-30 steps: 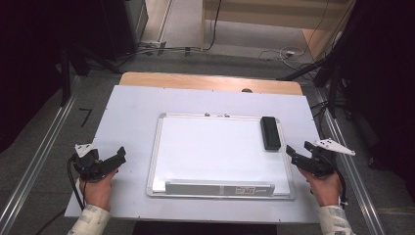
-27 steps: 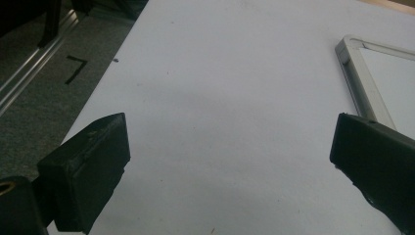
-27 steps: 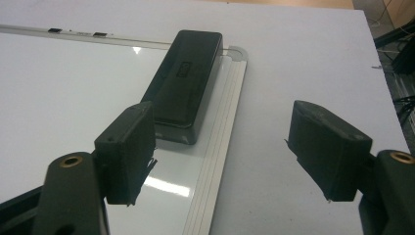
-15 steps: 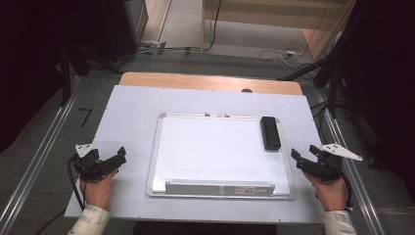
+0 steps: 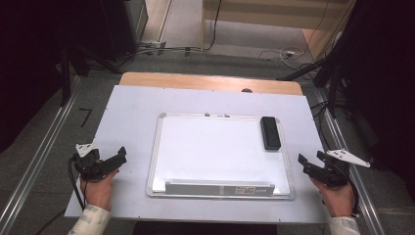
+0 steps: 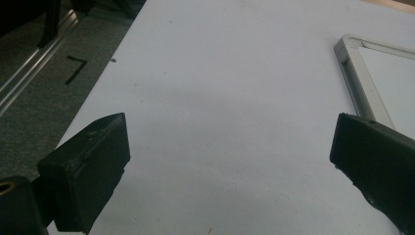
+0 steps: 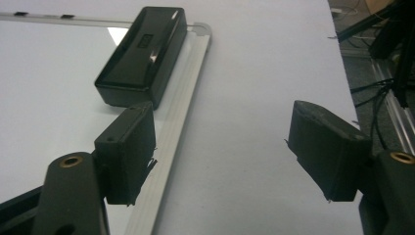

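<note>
Right gripper (image 5: pixel 312 163), empty fingers just opened wider and now spread, has drawn back to the bench's (image 5: pixel 132 112) 4 o'clock edge, off the whiteboard (image 5: pixel 215 147), leaving the eraser (image 5: pixel 270 132) at 1 o'clock; left gripper (image 5: pixel 113 160) unmoved, spread, empty.

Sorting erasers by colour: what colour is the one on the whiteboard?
Glossy black; the eraser on the whiteboard shows best in the right gripper view.

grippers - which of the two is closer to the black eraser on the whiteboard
The right gripper: it sits just off the whiteboard's right edge, where the black eraser lies. The left gripper is past the board's far side.
</note>
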